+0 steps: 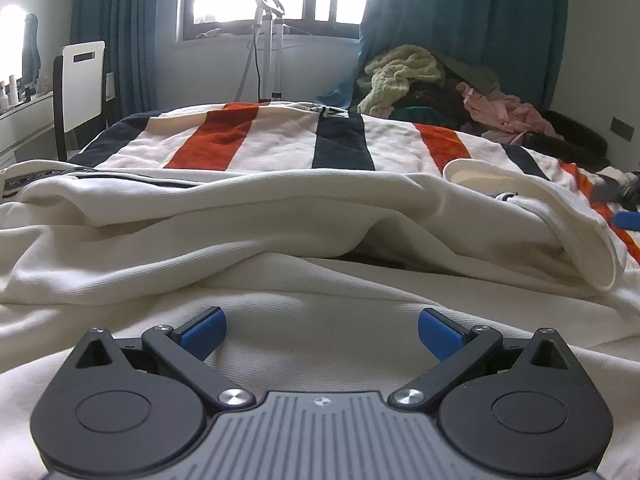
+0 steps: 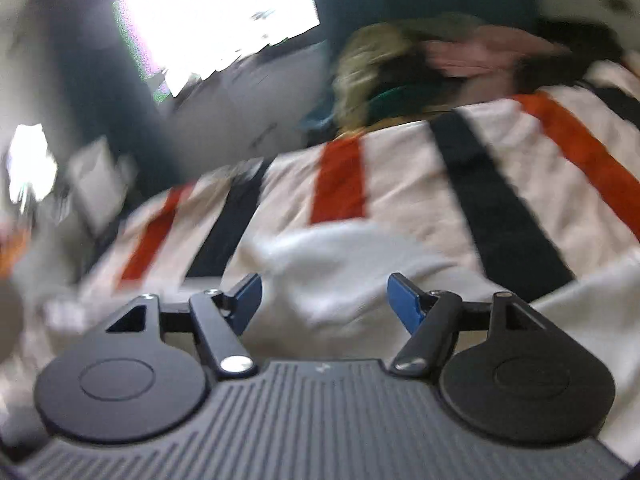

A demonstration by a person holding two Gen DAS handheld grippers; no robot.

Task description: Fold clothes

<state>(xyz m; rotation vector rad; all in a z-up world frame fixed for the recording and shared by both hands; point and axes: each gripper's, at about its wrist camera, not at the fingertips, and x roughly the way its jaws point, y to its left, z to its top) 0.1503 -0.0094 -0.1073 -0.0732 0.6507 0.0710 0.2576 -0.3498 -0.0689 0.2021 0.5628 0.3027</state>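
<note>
A cream white garment (image 1: pixel 280 216) lies rumpled across the bed, with thick folds and a sleeve cuff (image 1: pixel 592 264) at the right. My left gripper (image 1: pixel 322 330) hovers low over its near part, jaws wide open, blue pads (image 1: pixel 204 332) apart with nothing between them. In the right wrist view, which is blurred by motion, the white garment (image 2: pixel 340 264) bunches just ahead of my right gripper (image 2: pixel 324 298), also open and empty. The tip of the right gripper (image 1: pixel 626 220) shows blue at the left view's right edge.
The bed carries a white cover with orange and dark stripes (image 1: pixel 256 136). A heap of mixed clothes (image 1: pixel 440 88) sits at the far right by teal curtains. A white chair (image 1: pixel 80 88), a stand (image 1: pixel 272 52) and a window lie beyond the bed.
</note>
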